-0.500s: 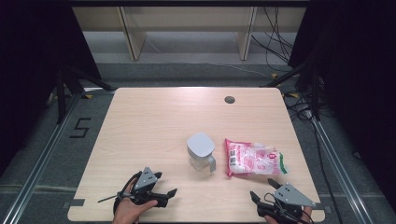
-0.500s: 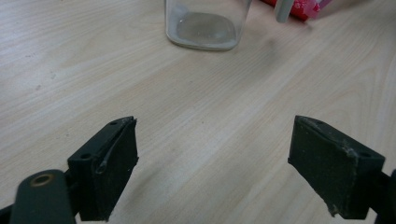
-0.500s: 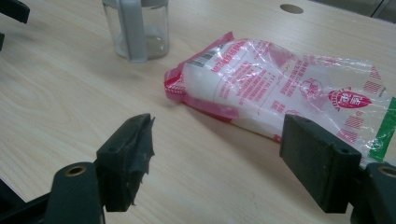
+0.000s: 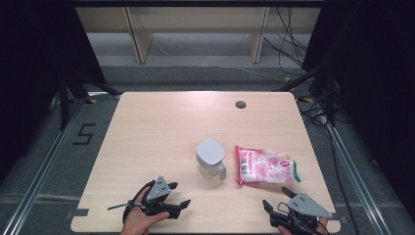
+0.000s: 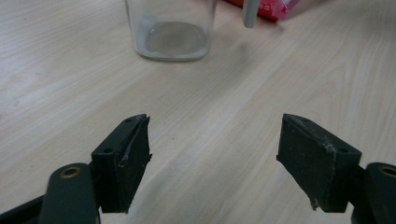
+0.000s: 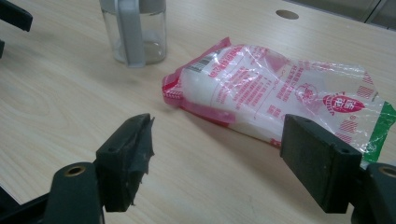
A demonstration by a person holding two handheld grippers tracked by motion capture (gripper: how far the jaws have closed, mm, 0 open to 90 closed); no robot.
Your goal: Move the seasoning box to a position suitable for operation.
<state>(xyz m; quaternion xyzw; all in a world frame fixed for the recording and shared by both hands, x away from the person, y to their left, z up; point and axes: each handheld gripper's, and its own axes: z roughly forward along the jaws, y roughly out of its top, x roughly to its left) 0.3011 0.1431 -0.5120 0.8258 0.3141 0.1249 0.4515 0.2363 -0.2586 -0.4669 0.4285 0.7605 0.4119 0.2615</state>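
Note:
A clear glass jar with a grey lid and handle point(image 4: 211, 158) stands upright near the middle of the wooden table point(image 4: 161, 127). Just to its right lies a red-and-clear plastic bag of white grains point(image 4: 266, 166). My left gripper point(image 4: 179, 195) rests near the table's front edge, left of the jar, and is open. In the left gripper view the jar's base point(image 5: 171, 32) stands ahead of the open gripper point(image 5: 215, 154). My right gripper point(image 4: 277, 198) sits at the front right, open. In the right gripper view the bag point(image 6: 280, 88) lies just beyond the gripper point(image 6: 217, 163), the jar point(image 6: 134, 30) farther left.
A round cable hole point(image 4: 240, 104) sits in the table's far right part. Metal floor rails point(image 4: 39, 171) run along both sides of the table, and cables point(image 4: 313, 112) lie on the floor at the back right. A shelf frame point(image 4: 195, 29) stands behind the table.
Both grippers have shifted only slightly at the front edge. The jar and the bag have not moved.

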